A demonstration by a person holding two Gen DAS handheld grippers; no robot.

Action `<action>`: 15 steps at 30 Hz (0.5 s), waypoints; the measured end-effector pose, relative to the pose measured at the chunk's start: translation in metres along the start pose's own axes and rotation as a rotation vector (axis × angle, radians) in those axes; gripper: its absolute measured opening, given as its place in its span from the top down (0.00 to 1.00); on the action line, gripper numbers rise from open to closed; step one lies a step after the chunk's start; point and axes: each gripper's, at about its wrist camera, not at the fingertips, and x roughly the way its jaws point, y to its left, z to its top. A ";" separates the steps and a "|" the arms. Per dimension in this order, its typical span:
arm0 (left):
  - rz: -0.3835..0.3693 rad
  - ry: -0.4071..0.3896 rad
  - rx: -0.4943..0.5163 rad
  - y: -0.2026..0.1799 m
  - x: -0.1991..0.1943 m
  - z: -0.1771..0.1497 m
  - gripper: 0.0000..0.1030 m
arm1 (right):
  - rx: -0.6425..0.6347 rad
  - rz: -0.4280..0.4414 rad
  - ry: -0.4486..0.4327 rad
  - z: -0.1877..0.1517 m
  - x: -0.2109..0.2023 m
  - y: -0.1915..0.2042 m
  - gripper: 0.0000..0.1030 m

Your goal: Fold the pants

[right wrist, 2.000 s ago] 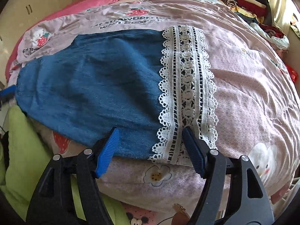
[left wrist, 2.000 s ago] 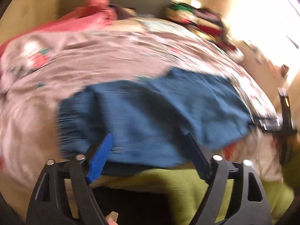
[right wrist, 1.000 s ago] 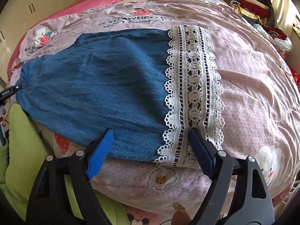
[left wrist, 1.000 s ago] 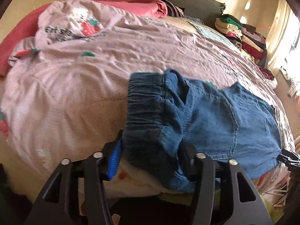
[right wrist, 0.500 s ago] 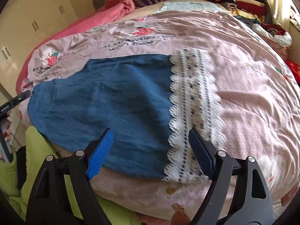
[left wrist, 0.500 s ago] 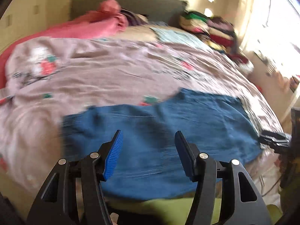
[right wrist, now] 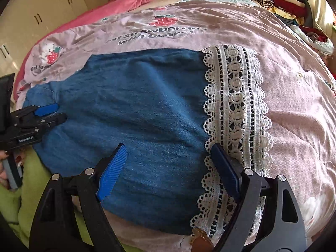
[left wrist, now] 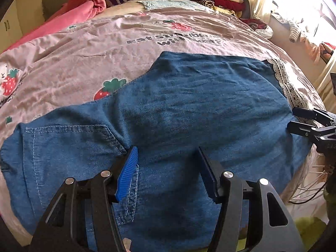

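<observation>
Both grippers: left gripper [left wrist: 168, 163] and right gripper [right wrist: 168, 163] apart, empty.
Pants [left wrist: 178, 115]: flat on quilt [left wrist: 84, 58].
Next grip: pinch lace hem [right wrist: 235, 109] and waist squarely, lift evenly.

- Blue denim pants [left wrist: 189, 113] lie flat near the bed's [left wrist: 63, 67] front edge.
- Left gripper [left wrist: 168, 161] hovers over them, jaws apart, nothing clamped.
</observation>
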 end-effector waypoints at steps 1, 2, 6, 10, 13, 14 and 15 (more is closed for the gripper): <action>-0.003 -0.002 -0.003 0.001 0.000 0.000 0.45 | 0.001 0.001 -0.001 0.000 -0.001 0.001 0.24; -0.008 -0.008 -0.005 0.002 -0.001 -0.001 0.45 | 0.006 0.010 -0.005 0.002 -0.005 0.001 0.24; -0.026 -0.024 -0.019 0.006 -0.005 0.000 0.45 | 0.040 0.042 -0.094 0.018 -0.031 -0.013 0.24; -0.020 -0.023 -0.015 0.004 -0.004 0.000 0.45 | 0.108 0.022 -0.153 0.042 -0.043 -0.041 0.24; -0.017 -0.025 -0.012 0.004 -0.004 0.000 0.45 | 0.138 0.017 -0.150 0.065 -0.035 -0.064 0.24; -0.018 -0.025 -0.013 0.004 -0.004 0.000 0.45 | 0.142 0.027 -0.142 0.071 -0.030 -0.070 0.24; -0.019 -0.025 -0.013 0.004 -0.004 0.000 0.45 | 0.153 0.029 -0.133 0.078 -0.023 -0.076 0.24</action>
